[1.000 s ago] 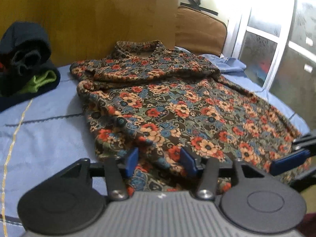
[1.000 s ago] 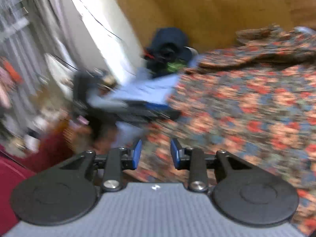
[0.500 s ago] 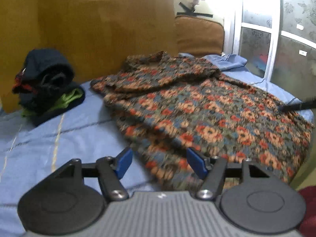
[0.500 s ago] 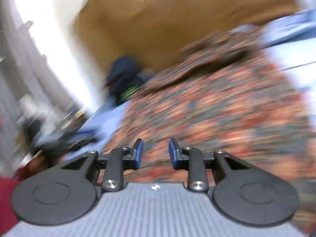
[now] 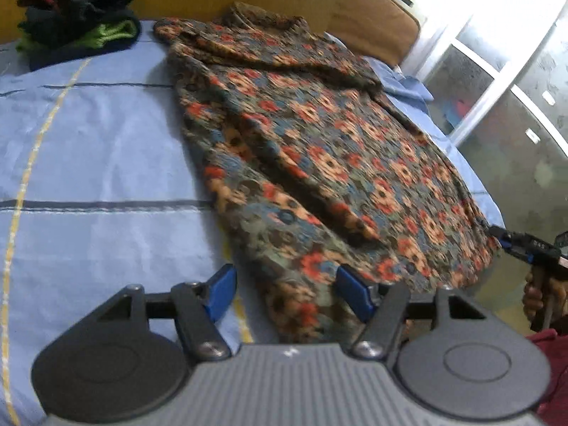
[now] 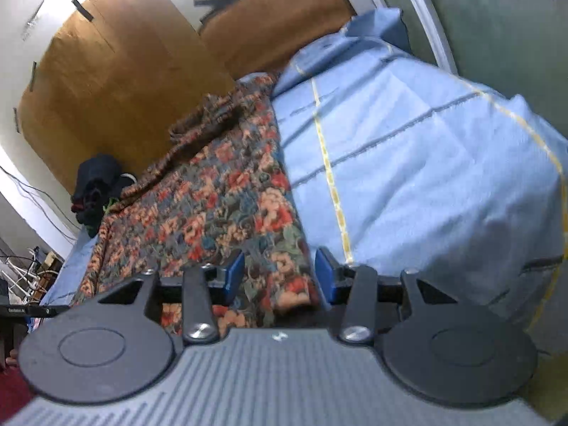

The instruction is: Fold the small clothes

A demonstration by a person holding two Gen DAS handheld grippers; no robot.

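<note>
Lying flat on the blue bed sheet (image 5: 88, 149), floral garment (image 5: 319, 149) has one side folded inward. Dark clothes pile (image 5: 78, 10) near headboard. Left hand-held gripper (image 5: 284, 293) closing, hem corner between spread jaws; right hand-held gripper (image 6: 280, 277) opening astride opposite corner.

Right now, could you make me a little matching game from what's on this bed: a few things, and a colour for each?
Things:
1. garment
2. bedsheet
3. headboard
4. pile of clothes

Colours:
a. brown
b. mostly black, with some green
c. floral, red and orange
d. light blue with stripes

Pairs: 1-c, 2-d, 3-a, 4-b
</note>
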